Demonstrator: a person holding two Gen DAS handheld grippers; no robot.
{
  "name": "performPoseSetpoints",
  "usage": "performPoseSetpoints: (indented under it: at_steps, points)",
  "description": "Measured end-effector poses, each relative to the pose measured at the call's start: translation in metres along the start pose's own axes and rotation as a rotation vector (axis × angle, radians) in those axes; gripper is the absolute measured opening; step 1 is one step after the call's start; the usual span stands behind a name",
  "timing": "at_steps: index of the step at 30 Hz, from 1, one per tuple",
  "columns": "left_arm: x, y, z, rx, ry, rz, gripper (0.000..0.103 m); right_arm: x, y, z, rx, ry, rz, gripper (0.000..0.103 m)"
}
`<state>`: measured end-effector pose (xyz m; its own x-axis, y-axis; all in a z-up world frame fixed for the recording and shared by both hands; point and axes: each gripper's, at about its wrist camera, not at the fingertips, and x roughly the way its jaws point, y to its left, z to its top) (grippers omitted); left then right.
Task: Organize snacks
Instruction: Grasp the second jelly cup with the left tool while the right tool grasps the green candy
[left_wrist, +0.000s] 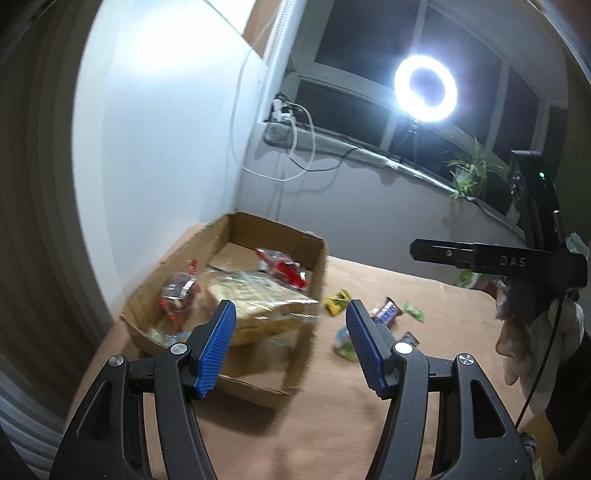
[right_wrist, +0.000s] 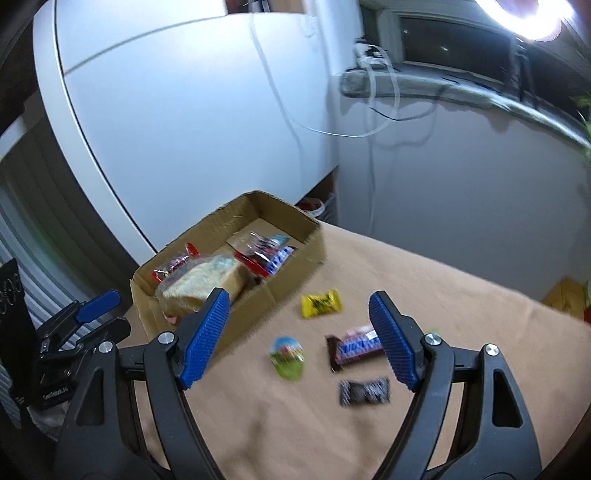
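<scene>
An open cardboard box (left_wrist: 295, 356) (right_wrist: 295, 266) sits at the table's left and holds a clear-wrapped bread pack (left_wrist: 258, 299) (right_wrist: 207, 280) and red-wrapped snacks (left_wrist: 284, 267) (right_wrist: 258, 254). On the tan cloth to its right lie a yellow candy (left_wrist: 337, 301) (right_wrist: 320, 303), a Snickers bar (left_wrist: 386, 312) (right_wrist: 354, 347), a green-blue oval candy (left_wrist: 343, 343) (right_wrist: 288, 356), a dark-wrapped candy (right_wrist: 365, 392) (left_wrist: 408, 338) and a green candy (left_wrist: 414, 312). My left gripper (left_wrist: 291, 347) is open and empty above the box's near corner. My right gripper (right_wrist: 299, 338) is open and empty above the loose candies.
The tan cloth (right_wrist: 461, 295) covers the table. A white cabinet (right_wrist: 184, 110) stands behind the box. A ring light (left_wrist: 425, 88), cables and a plant (left_wrist: 469, 173) are on the windowsill. The right gripper's body (left_wrist: 517, 262) shows at the right of the left wrist view.
</scene>
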<state>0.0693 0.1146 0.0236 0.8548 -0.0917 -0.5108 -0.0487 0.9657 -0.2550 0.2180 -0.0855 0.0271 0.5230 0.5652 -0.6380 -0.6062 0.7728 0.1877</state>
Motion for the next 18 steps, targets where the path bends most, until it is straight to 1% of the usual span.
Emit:
performPoseSetpoints:
  at_steps: [5, 9, 12, 15, 18]
  points:
    - [0.0, -0.026, -0.008, 0.039, 0.01, -0.055, 0.062, -0.019, -0.032, -0.03, 0.078, -0.003, -0.028, 0.081]
    - [0.01, -0.052, -0.016, 0.095, 0.045, -0.102, 0.061, -0.025, -0.056, -0.055, 0.112, 0.018, -0.057, 0.08]
    - [0.023, -0.073, -0.024, 0.141, 0.083, -0.149, 0.06, -0.022, -0.073, -0.066, 0.138, 0.038, -0.074, 0.08]
    - [0.036, -0.086, -0.03, 0.168, 0.111, -0.188, 0.06, -0.016, -0.091, -0.071, 0.159, 0.054, -0.105, 0.08]
    - [0.059, -0.098, -0.034, 0.195, 0.149, -0.206, 0.059, -0.008, -0.109, -0.07, 0.175, 0.067, -0.131, 0.08]
